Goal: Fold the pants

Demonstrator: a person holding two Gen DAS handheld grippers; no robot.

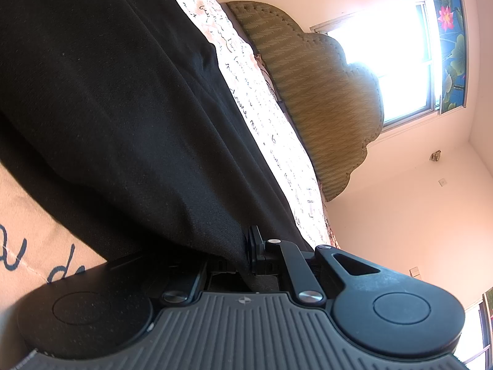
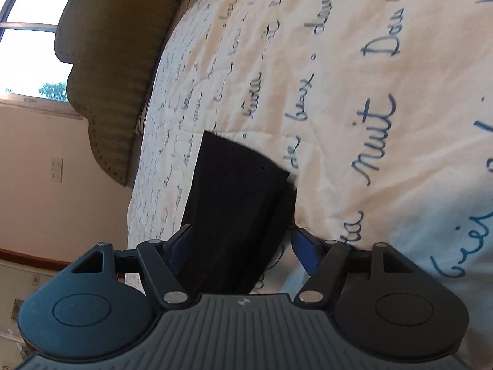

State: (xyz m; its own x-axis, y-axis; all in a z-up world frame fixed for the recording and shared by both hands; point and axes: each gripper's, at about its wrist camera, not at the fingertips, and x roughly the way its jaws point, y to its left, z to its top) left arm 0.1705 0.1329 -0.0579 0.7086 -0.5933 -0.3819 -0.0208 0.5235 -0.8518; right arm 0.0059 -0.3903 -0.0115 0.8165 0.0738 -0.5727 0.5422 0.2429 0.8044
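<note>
The black pants [image 1: 123, 108] lie on a cream bedspread with blue handwriting print [image 1: 262, 117]. In the left wrist view the cloth fills most of the frame. My left gripper [image 1: 246, 262] is shut on a fold of the pants, and the cloth hides one finger. In the right wrist view a black pant leg [image 2: 234, 209] runs from between my fingers out onto the bedspread [image 2: 339, 92]. My right gripper [image 2: 240, 246] stands open with its blue pads [image 2: 303, 246] either side of the leg.
A padded olive headboard [image 1: 323, 98] stands at the bed's end; it also shows in the right wrist view [image 2: 114, 61]. A bright window [image 1: 394, 61] and pink walls [image 1: 400, 215] lie behind. The bed edge [image 2: 135, 215] drops off on the left.
</note>
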